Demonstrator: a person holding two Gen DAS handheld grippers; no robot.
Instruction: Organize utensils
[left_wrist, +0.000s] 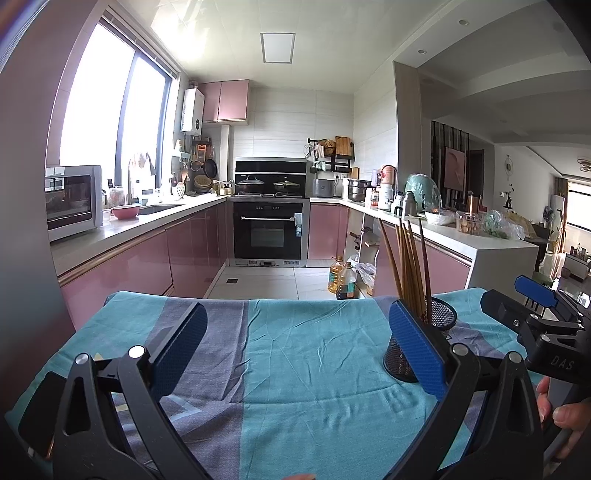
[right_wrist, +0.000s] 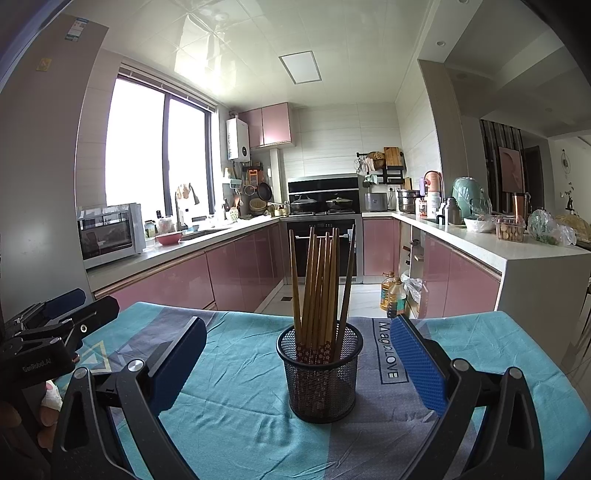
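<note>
A black mesh cup (right_wrist: 320, 376) stands upright on the teal and grey tablecloth (right_wrist: 229, 406), holding several wooden chopsticks (right_wrist: 319, 280) that lean apart. My right gripper (right_wrist: 299, 354) is open, its blue pads either side of the cup without touching it. In the left wrist view the same cup (left_wrist: 439, 317) with its chopsticks (left_wrist: 408, 266) sits behind the right pad. My left gripper (left_wrist: 295, 339) is open over bare cloth (left_wrist: 295, 369), nothing between its fingers. The right gripper (left_wrist: 535, 306) shows at the far right, a hand (left_wrist: 561, 413) on its handle.
The table's far edge drops to a tiled kitchen floor (right_wrist: 362, 302). Pink cabinets (left_wrist: 147, 266) and counters run along both sides, an oven (left_wrist: 269, 232) at the back. Oil bottles (right_wrist: 393, 293) stand on the floor beyond the table. The left gripper's body (right_wrist: 48, 332) lies at the cloth's left edge.
</note>
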